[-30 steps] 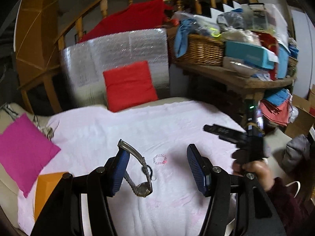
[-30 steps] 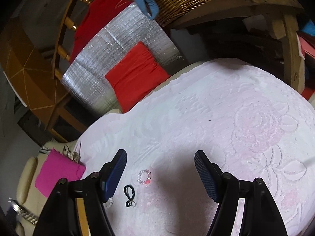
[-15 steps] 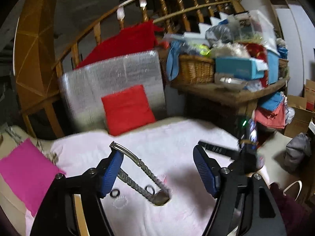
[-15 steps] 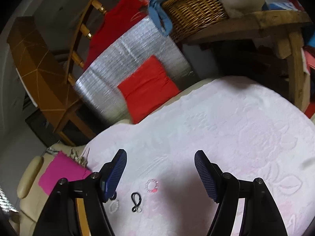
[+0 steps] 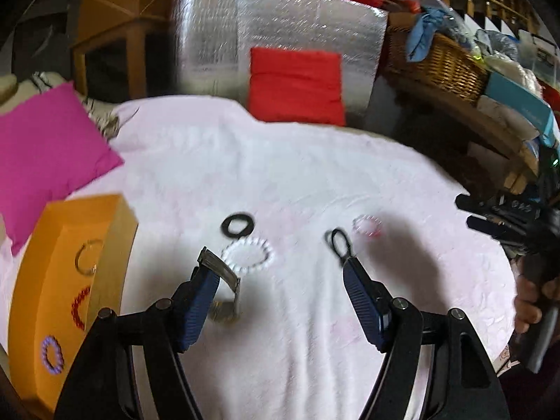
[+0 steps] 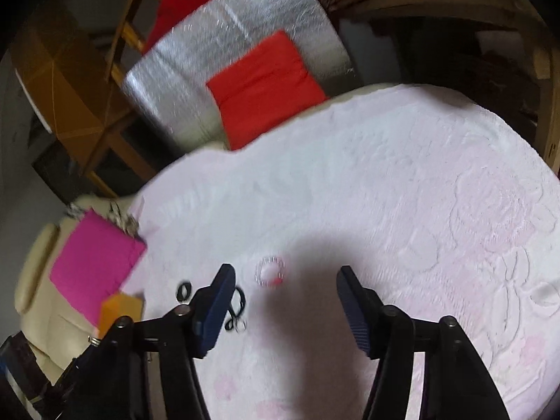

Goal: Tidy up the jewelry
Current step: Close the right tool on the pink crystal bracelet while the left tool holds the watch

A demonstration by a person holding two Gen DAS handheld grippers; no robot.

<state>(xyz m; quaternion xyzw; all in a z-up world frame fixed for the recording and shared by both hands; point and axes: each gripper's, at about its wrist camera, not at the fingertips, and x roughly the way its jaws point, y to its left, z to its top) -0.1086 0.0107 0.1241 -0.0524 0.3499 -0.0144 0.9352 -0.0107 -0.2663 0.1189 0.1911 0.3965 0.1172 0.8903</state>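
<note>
Both pairs of jaws stand wide apart. The left gripper clamps nothing, though a metal watch hangs against the inner face of its left finger; whether it is hooked there or merely leaning is hard to tell. The watch's band runs from its clasp end at about eleven o'clock down toward five o'clock, where the face sits half hidden beside the finger.

Going left to right in the left wrist view: an orange box, cut off at the frame edge, holds a thin hoop, a red beaded piece partly hidden by the box wall, and a purple beaded ring. On the pink bedspread lie a black ring, a white pearl bracelet just below it, a black loop with its long axis toward twelve o'clock, and a blurred pink bracelet.

The right gripper holds nothing and hovers over that same pink bracelet, which is smeared by motion.
</note>
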